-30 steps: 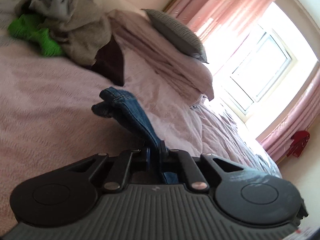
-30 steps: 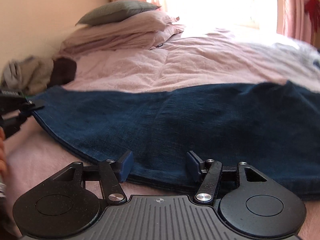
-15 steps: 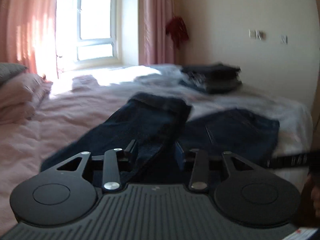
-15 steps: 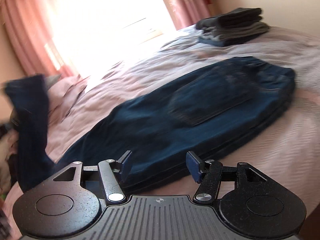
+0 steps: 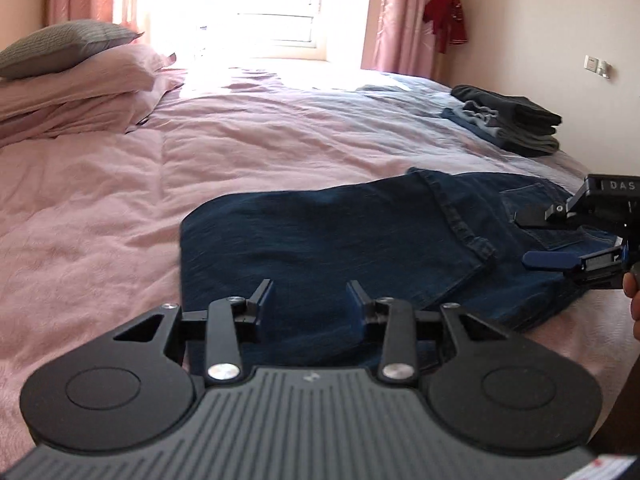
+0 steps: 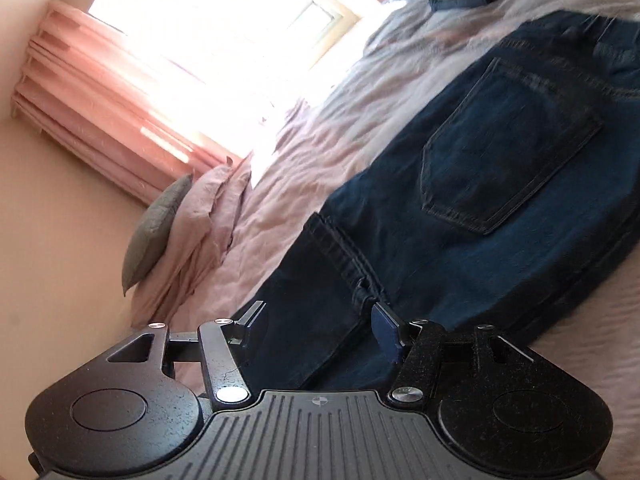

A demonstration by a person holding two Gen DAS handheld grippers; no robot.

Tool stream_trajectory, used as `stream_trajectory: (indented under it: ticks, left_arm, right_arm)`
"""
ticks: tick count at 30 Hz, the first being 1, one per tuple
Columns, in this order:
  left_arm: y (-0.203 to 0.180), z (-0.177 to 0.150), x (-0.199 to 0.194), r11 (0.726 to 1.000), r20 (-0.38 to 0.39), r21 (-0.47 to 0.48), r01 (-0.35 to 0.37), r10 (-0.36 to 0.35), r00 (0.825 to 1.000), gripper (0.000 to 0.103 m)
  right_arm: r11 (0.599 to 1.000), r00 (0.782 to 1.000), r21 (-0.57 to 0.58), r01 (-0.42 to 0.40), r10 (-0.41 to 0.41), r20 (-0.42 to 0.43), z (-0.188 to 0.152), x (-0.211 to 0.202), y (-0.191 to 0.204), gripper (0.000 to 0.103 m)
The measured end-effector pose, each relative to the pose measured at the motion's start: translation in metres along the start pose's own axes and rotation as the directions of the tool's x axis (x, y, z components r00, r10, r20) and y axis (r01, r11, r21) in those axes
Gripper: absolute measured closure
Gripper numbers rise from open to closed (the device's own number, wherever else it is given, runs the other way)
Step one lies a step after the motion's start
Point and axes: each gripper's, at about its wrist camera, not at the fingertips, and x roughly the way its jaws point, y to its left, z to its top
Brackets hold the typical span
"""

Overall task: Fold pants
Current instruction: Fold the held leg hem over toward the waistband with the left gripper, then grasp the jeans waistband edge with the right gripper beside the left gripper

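On the pink bed (image 5: 240, 168), the jeans (image 5: 320, 240) lie folded once, the leg end laid over the seat so its hem (image 5: 460, 220) stops just short of the back pocket (image 6: 508, 152). In the left wrist view they fill the middle, running off toward 3 o'clock. The left tongs (image 5: 309, 300) hover over the fold at the near edge; their jaws are closing, yet nothing sits between the pads. The right tongs (image 6: 316, 322), seen at 3 o'clock in the left view, stand released over the hem, gripping nothing.

The likely trouble is the next pinch. Denim this thick is stacked in several layers, so a shallow bite may take only the top one and drag the fold open. The hem lies slightly crooked; folding again without squaring it would leave a lopsided bundle. The soft, rumpled quilt may also get caught in the pads. A stack of folded clothes (image 5: 508, 120) sits at 1 o'clock, well apart.
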Motion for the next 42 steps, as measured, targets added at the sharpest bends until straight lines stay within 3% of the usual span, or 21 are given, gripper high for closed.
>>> stream_trajectory:
  ticks: [4, 9, 16, 18, 21, 22, 28, 35, 36, 38, 42]
  left_arm:
    - [0.018, -0.013, 0.005, 0.999, -0.024, -0.044, -0.006, 0.005, 1.0, 0.07]
    - [0.02, -0.015, 0.011, 0.998, -0.018, -0.057, -0.003, 0.002, 1.0, 0.07]
    - [0.028, -0.015, 0.014, 0.994, -0.022, -0.106, 0.029, -0.032, 0.999, 0.07]
    - [0.029, -0.016, 0.015, 0.993, -0.022, -0.111, 0.031, -0.034, 0.999, 0.07]
    - [0.03, -0.015, 0.015, 0.992, -0.022, -0.122, 0.035, -0.038, 0.999, 0.07]
    - [0.031, -0.015, 0.015, 0.991, -0.022, -0.126, 0.037, -0.04, 0.999, 0.07]
    - [0.035, -0.014, 0.018, 0.988, -0.022, -0.149, 0.047, -0.051, 0.998, 0.069]
    - [0.034, -0.013, 0.02, 0.989, -0.027, -0.139, 0.046, -0.05, 0.998, 0.069]
    - [0.034, -0.013, 0.02, 0.989, -0.027, -0.14, 0.046, -0.05, 0.998, 0.069]
    - [0.035, -0.012, 0.02, 0.989, -0.028, -0.139, 0.048, -0.053, 0.998, 0.07]
    - [0.04, -0.01, 0.018, 0.988, -0.038, -0.145, 0.061, -0.067, 0.997, 0.075]
  right_arm:
    - [0.984, 0.981, 0.06, 0.168, -0.16, -0.111, 0.007, 0.036, -0.002, 0.053]
    - [0.975, 0.97, 0.132, 0.177, -0.15, -0.19, 0.008, 0.045, -0.004, 0.053]
    - [0.975, 0.986, 0.157, 0.158, -0.148, -0.073, 0.007, 0.053, -0.014, 0.057]
    - [0.981, 0.989, 0.127, 0.147, -0.144, -0.038, 0.0, 0.049, -0.016, 0.062]
    - [0.983, 0.99, 0.117, 0.142, -0.143, -0.003, -0.008, 0.039, -0.022, 0.077]
    - [0.981, 0.99, 0.133, 0.14, -0.141, -0.004, -0.009, 0.036, -0.025, 0.081]
    - [0.97, 0.989, 0.193, 0.149, -0.147, -0.027, -0.01, 0.025, -0.031, 0.082]
    - [0.959, 0.979, 0.197, 0.204, -0.203, -0.024, 0.0, 0.053, -0.021, 0.082]
    - [0.96, 0.979, 0.191, 0.203, -0.203, -0.021, 0.0, 0.053, -0.02, 0.082]
    - [0.97, 0.98, 0.142, 0.2, -0.201, -0.006, -0.003, 0.051, -0.018, 0.091]
    - [0.986, 0.988, 0.1, 0.136, -0.143, 0.06, -0.011, 0.036, -0.011, 0.094]
